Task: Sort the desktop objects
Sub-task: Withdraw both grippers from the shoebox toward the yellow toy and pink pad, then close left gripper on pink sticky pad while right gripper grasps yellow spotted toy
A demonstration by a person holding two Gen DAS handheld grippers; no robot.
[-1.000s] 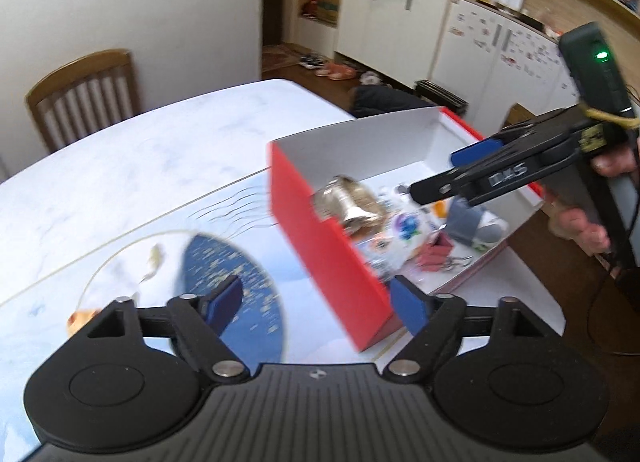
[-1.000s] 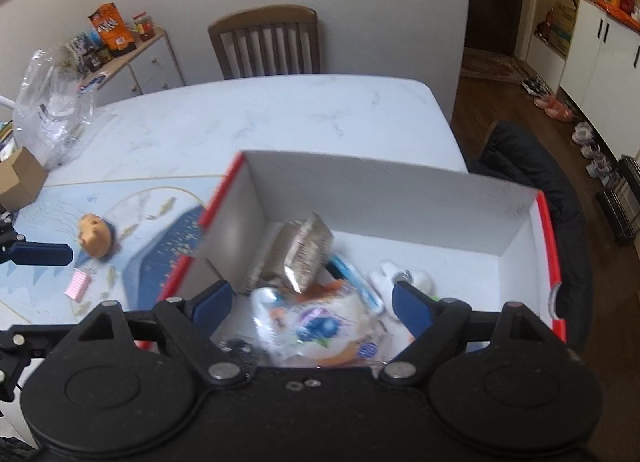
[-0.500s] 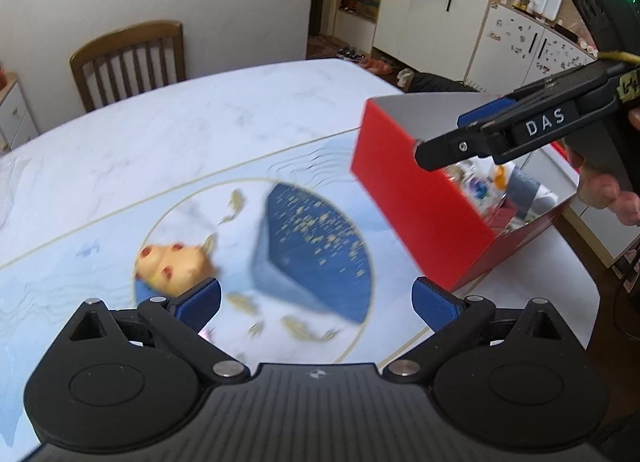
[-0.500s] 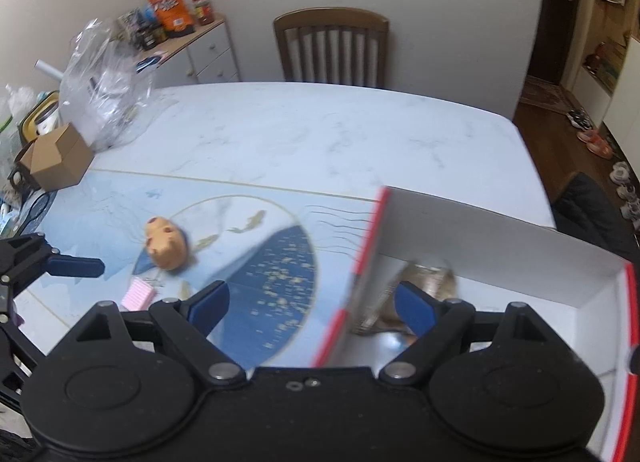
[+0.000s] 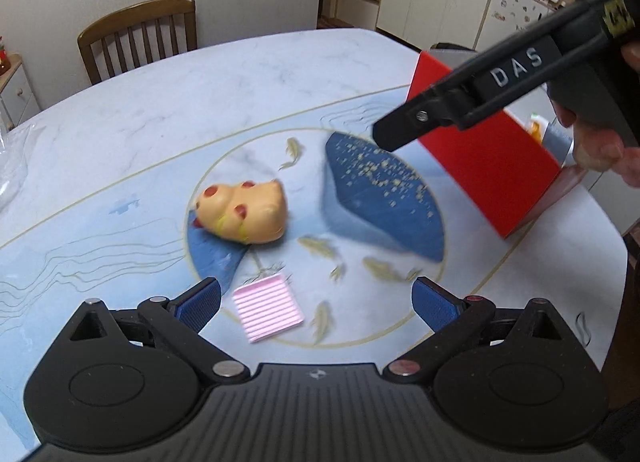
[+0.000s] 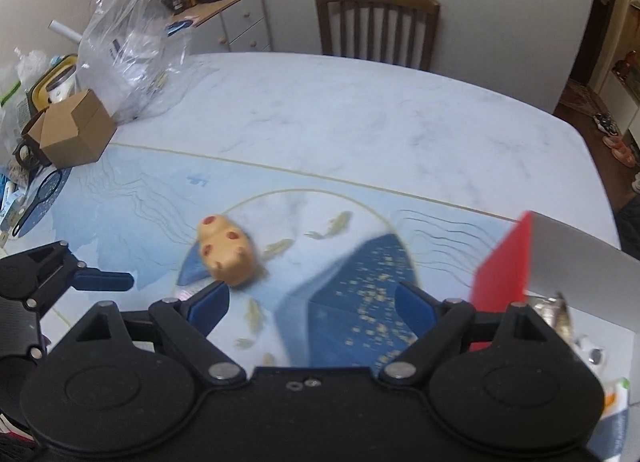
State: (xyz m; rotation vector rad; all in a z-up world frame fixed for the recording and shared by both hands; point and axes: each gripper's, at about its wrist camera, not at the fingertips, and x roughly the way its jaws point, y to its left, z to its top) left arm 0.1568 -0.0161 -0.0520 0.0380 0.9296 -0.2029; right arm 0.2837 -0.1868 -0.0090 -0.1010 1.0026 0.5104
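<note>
A yellow squishy toy with red spots (image 5: 242, 214) lies on the printed mat (image 5: 120, 230). Just in front of it lies a pink ribbed square pad (image 5: 268, 308). My left gripper (image 5: 316, 304) hangs open over the mat, with the pad between its blue fingers, closer to the left one and untouched. My right gripper (image 6: 311, 302) is open and empty, with the toy (image 6: 226, 254) just beyond its left fingertip. Its black arm (image 5: 460, 106) crosses the upper right of the left wrist view. The red box (image 5: 480, 166) with sorted items stands at the right.
A cardboard box (image 6: 72, 134), a clear plastic bag (image 6: 128, 54) and small clutter sit at the table's far left. A wooden chair (image 6: 376, 26) stands behind the table. One blue finger (image 6: 104, 281) of the left gripper shows at the left of the right wrist view.
Both grippers have swung left, away from the red box and over the mat. The left jaws have spread wider. The toy and the pink pad have come into view.
</note>
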